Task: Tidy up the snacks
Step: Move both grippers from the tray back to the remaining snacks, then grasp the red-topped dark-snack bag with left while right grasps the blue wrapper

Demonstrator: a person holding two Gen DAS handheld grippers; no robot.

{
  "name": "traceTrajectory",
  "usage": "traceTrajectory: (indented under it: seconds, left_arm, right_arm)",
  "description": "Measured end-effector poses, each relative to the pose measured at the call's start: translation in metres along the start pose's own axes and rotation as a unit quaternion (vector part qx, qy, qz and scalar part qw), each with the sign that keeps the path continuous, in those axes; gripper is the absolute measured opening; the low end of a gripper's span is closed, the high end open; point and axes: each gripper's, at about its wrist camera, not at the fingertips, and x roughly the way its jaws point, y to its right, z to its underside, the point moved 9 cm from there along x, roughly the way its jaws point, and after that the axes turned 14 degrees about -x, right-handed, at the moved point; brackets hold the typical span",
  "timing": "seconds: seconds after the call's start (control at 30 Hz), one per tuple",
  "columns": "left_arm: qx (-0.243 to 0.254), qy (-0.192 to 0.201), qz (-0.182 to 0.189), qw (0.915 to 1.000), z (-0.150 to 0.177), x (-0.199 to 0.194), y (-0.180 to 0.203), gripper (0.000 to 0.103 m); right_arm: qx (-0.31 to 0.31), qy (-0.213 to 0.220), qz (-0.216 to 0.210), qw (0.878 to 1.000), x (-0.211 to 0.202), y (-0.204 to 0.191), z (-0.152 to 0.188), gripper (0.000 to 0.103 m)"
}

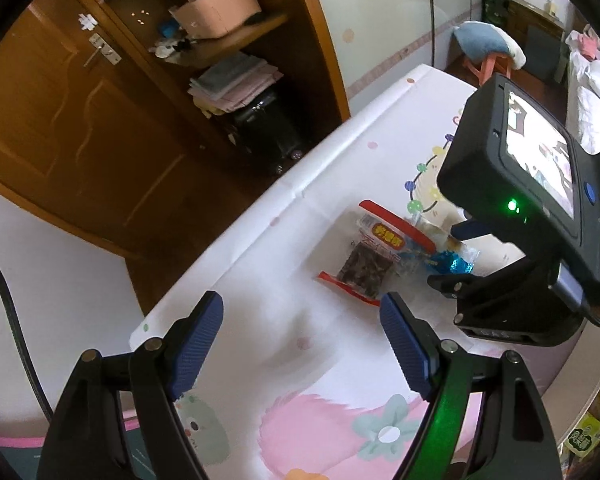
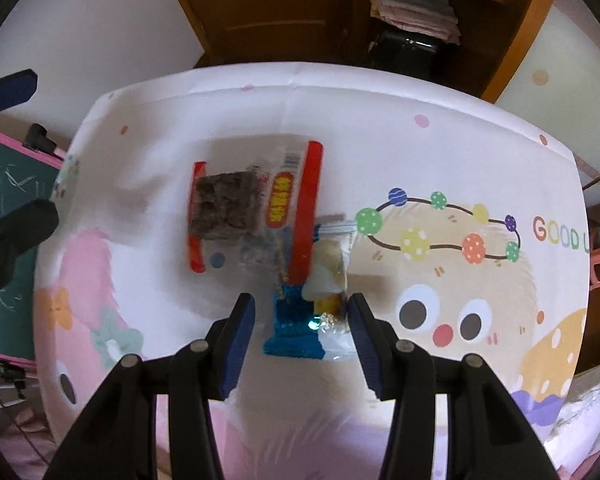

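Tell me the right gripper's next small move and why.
Probably lower the right gripper straight down and close on the blue packet: its jaws stand open and empty above the packet, which lies flat on the tablecloth beside the red-edged snack bag.

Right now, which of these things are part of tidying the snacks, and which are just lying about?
Part of the job:
- red-edged snack bag
- blue wrapped snack
- clear packet of pale snacks
- left gripper and right gripper, both open

Just lying about:
- folded cloths
- pink stool
- green chalkboard
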Motion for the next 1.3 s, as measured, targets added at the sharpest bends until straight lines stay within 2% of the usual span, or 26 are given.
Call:
traceTrajectory:
  seconds: [0.07, 0.1, 0.17, 0.3, 0.47, 0.7, 1.0, 1.1, 1.3]
  left_arm:
    - [0.002, -0.005, 0.005, 1.0000, 0.000, 0.008, 0.004, 0.080]
    - [0.003, -0.006, 0.009, 0.9999, -0.001, 0.011, 0.006, 0.080]
    - [0.005, -0.011, 0.015, 0.9998, -0.003, 0.019, 0.012, 0.080]
    - [0.025, -0.029, 0.035, 0.9986, -0.002, 0.040, 0.028, 0.080]
    - [0.072, -0.076, 0.021, 0.9943, 0.004, 0.080, 0.046, 0.080]
    - [0.068, -0.101, 0.022, 0.9922, 0.006, 0.110, 0.047, 0.081]
    - [0.026, -0.100, 0.058, 0.9930, -0.002, 0.120, 0.046, 0.086]
    - [0.042, -0.092, 0.047, 0.9937, -0.004, 0.115, 0.048, 0.086]
    - [0.073, -0.074, 0.052, 0.9932, -0.010, 0.096, 0.058, 0.086]
  right_arm:
    - [-0.005, -0.012, 0.006, 1.000, 0.009, 0.003, 0.004, 0.048]
    - [-0.009, -0.004, 0.007, 1.000, 0.008, 0.004, 0.004, 0.047]
    - [-0.018, -0.004, 0.013, 1.000, 0.009, 0.007, 0.004, 0.041]
    - [-0.043, -0.004, 0.017, 0.999, 0.004, 0.008, 0.015, 0.036]
    - [-0.049, -0.006, -0.007, 0.999, -0.003, 0.007, 0.037, 0.034]
    - [0.008, 0.000, -0.046, 0.999, -0.011, 0.022, 0.053, 0.032]
    - [0.056, 0.015, -0.081, 0.995, -0.013, 0.039, 0.058, 0.031]
    - [0.062, 0.016, -0.087, 0.994, -0.014, 0.040, 0.061, 0.031]
    - [0.079, 0.022, -0.110, 0.991, -0.018, 0.051, 0.064, 0.031]
